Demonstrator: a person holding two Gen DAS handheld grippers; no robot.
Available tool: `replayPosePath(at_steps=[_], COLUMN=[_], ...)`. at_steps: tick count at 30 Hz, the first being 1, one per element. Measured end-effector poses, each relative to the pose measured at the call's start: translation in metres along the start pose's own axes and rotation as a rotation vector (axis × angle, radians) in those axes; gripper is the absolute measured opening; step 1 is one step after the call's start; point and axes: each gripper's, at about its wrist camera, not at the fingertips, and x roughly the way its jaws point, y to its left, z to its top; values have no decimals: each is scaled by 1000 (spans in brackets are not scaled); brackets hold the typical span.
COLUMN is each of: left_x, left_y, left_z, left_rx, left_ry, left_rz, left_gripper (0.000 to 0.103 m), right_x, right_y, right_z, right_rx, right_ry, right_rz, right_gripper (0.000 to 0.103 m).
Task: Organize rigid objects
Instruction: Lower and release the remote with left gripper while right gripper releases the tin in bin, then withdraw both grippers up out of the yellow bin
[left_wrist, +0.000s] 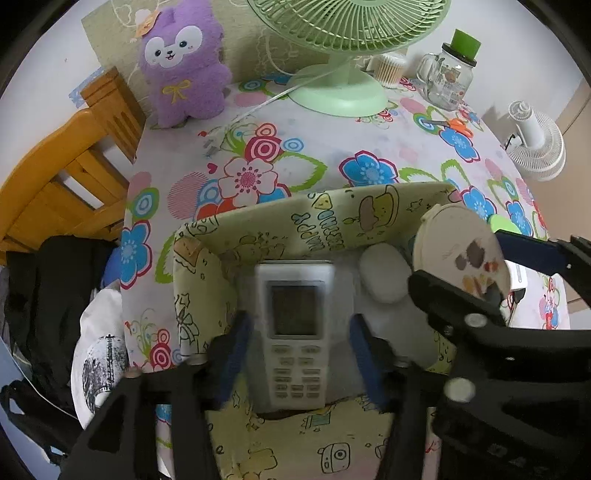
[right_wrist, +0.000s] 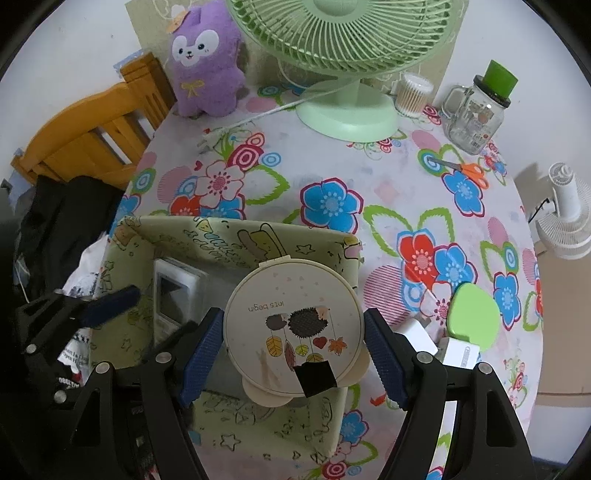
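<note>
A round compact mirror (right_wrist: 293, 328) is seen between the blue pads of the right hand-held gripper (right_wrist: 294, 354), which stand just beside its rim on both sides; contact cannot be told. The mirror is held over the open fabric box (right_wrist: 236, 236). Inside the box, left of the mirror, a white remote (right_wrist: 173, 291) is partly visible. Right of the box, a green case (right_wrist: 472, 319) and white chargers (right_wrist: 439, 343) lie on the flowered surface (right_wrist: 388, 177). Beyond the box a green fan (right_wrist: 347, 107) stands.

Printed cloth box (left_wrist: 236, 236), smooth plastic remote (left_wrist: 293, 332), plush toy (left_wrist: 183, 62).
</note>
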Motion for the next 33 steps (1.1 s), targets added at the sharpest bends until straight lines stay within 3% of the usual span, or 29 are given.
replayPosePath(at_steps=[2,6,16,33], left_x=[0,1,-7,-37], left_y=[-2,-6,-18,-59], left_z=[1,2,-1,-12], left_rx=[13,29,57,71], left_ry=[-2,4,-9,-62], left_rz=[6,11,27,44], left_gripper=[74,80,89,90], right_x=[2,-1,-7,-45], right_y=[0,2,-11,-44], right_z=[3,5,-5,-33], right_rx=[2,-14,12,25], right_ry=[-7,-43,-50,-117], right_rz=[-8,-13,-15,-7], right_gripper=[80,95,97,97])
